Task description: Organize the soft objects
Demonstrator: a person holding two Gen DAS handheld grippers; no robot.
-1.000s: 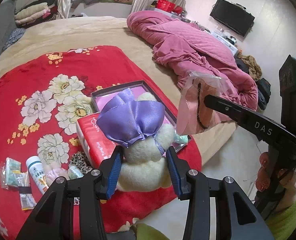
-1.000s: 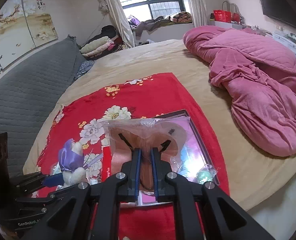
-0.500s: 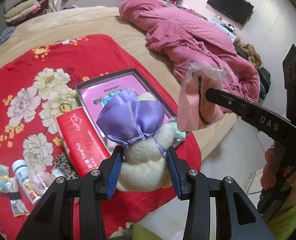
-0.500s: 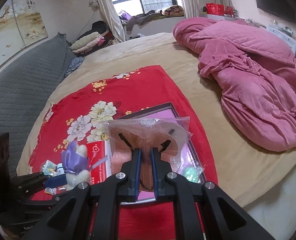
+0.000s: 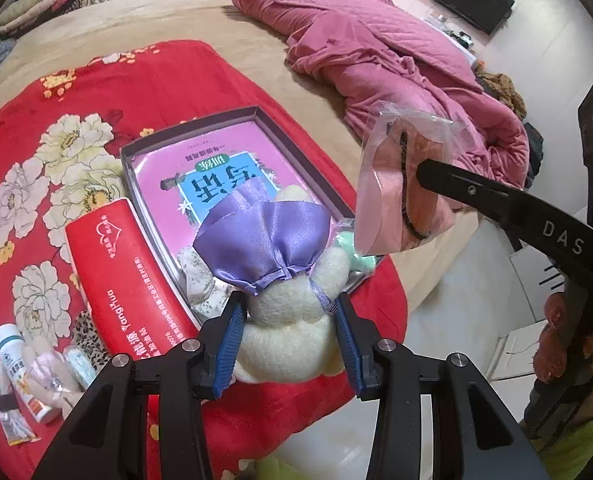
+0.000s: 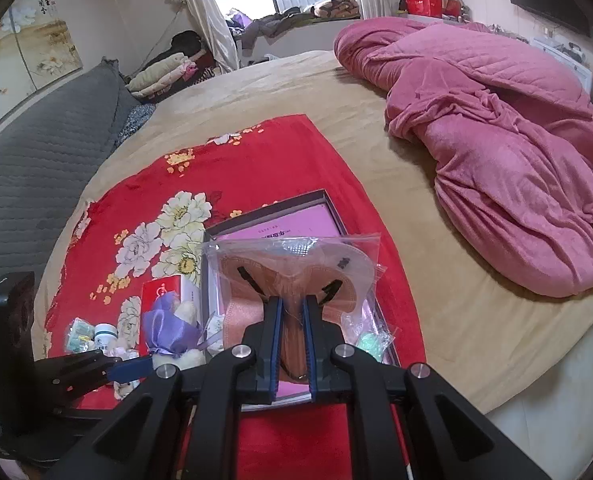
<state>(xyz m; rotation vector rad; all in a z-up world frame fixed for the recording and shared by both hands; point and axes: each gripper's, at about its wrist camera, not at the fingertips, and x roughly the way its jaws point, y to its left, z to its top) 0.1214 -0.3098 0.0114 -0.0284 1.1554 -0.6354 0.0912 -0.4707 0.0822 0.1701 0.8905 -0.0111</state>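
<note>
My left gripper (image 5: 288,308) is shut on a cream plush toy (image 5: 292,332) with a purple satin bow (image 5: 262,240), held above the near end of a shallow dark box (image 5: 252,111) lined with a pink booklet (image 5: 216,160). My right gripper (image 6: 292,306) is shut on a clear plastic bag holding a peach-pink mask (image 6: 292,276), above the same box (image 6: 272,202). In the left wrist view that bag (image 5: 396,196) hangs right of the box from the right gripper's finger. In the right wrist view the plush toy (image 6: 176,328) shows at lower left.
The box lies on a red flowered blanket (image 5: 136,80) over a tan bed. A red tissue pack (image 5: 128,280) lies left of the box. Small packets and a white bottle (image 5: 16,360) lie near the blanket's edge. A pink quilt (image 6: 496,120) is heaped at right.
Both grippers have come forward and down toward the box, each keeping its load. The box and tissue pack now look larger and nearer.
</note>
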